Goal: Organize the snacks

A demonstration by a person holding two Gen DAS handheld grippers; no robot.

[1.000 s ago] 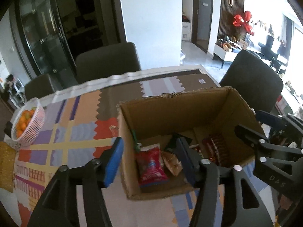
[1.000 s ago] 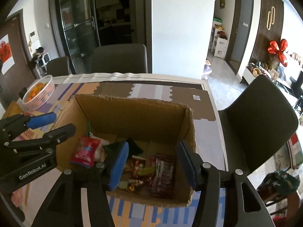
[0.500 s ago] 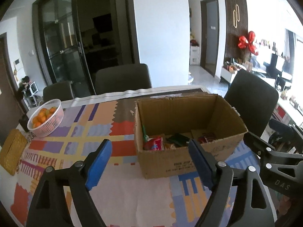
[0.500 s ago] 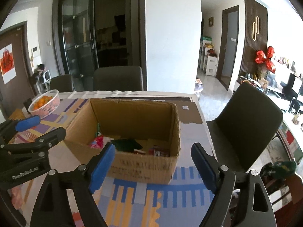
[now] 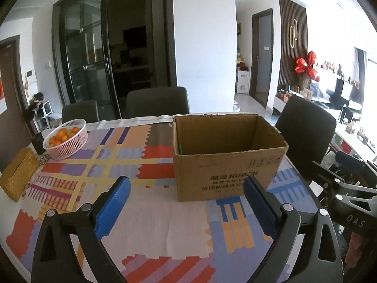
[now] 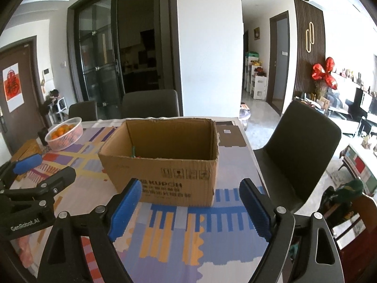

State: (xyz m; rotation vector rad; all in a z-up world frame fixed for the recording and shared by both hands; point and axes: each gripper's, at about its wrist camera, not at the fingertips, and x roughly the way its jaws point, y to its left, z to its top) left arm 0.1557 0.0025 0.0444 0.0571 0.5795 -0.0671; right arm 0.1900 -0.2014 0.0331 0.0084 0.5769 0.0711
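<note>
An open brown cardboard box (image 5: 226, 162) stands on the worktop (image 5: 165, 231), which is covered with a cloth of coloured patches in orange, purple, red and blue. The box has dark printed letters on its near wall. From both wrist views only the inside walls and a thin green edge of something (image 6: 133, 151) at the left inner corner can be seen; the snacks inside are hidden behind the near wall.

The left hand-held gripper (image 5: 186, 202) is wide apart, with its two blue-padded fingers (image 5: 113, 208) spread and nothing between them. It is above the cloth, in front of the box and not touching it. The right hand-held gripper (image 6: 188, 202) is also spread wide and holds nothing; it is in front of the near wall of the box, apart from it. In the right wrist view the left gripper appears at the left edge, beside the box.

At the far left of the worktop stands a white plastic basket with orange fruits (image 5: 66, 139), and near it lies a yellow woven rectangular box (image 5: 17, 173). Dark grey chairs (image 5: 157, 105) stand around the worktop, one behind it and one (image 6: 299, 151) at its right side.
</note>
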